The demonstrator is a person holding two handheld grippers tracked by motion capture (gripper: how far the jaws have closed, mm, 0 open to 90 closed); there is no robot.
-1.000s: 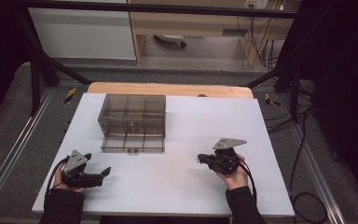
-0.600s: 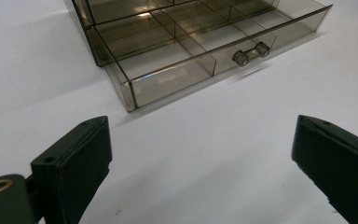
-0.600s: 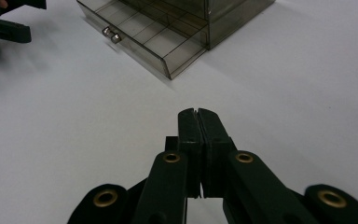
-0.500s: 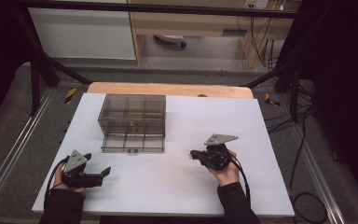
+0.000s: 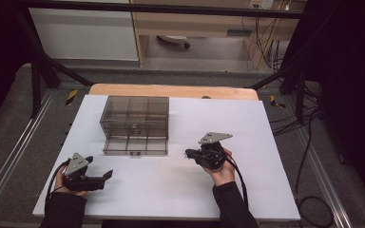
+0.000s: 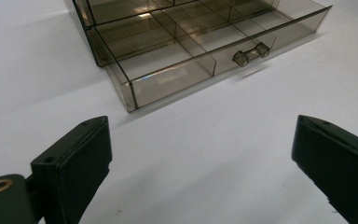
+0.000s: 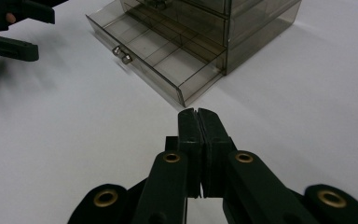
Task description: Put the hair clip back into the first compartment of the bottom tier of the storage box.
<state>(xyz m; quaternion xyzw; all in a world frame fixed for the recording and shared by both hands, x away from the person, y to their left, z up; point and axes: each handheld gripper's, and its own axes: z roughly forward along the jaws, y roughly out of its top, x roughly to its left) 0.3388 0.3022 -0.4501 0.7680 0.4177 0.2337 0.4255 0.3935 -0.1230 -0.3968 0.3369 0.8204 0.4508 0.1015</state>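
1. Main thing here is the smoky transparent plastic drawer organiser (image 5: 134,124), sitting on the white tabletop (image 5: 266,190) at roughly 11 o'clock from the middle of the board.
2. Its bottom drawer (image 6: 205,56) is already slid out a bit toward the person. You can see the divided compartments, and none of them seems to have anything in it. The small clear handle (image 6: 251,52) is on the drawer's front face.
3. So my guess: either the drawer gets shut again or something still has to go in. Nothing is being held, so the real work looks mostly ahead.
4. Orientation: the box's front faces 6 o'clock, toward the person. Its long axis runs 9 to 3, and the drawer slides along 12 to 6.
5. Left gripper (image 5: 105,176) sits down at 7 o'clock, fingers spread wide with nothing between them.
6. Right gripper (image 5: 188,154) is at about 4 o'clock from the organiser, fingers (image 7: 189,140) pressed together, empty, pointing at the drawer's corner.
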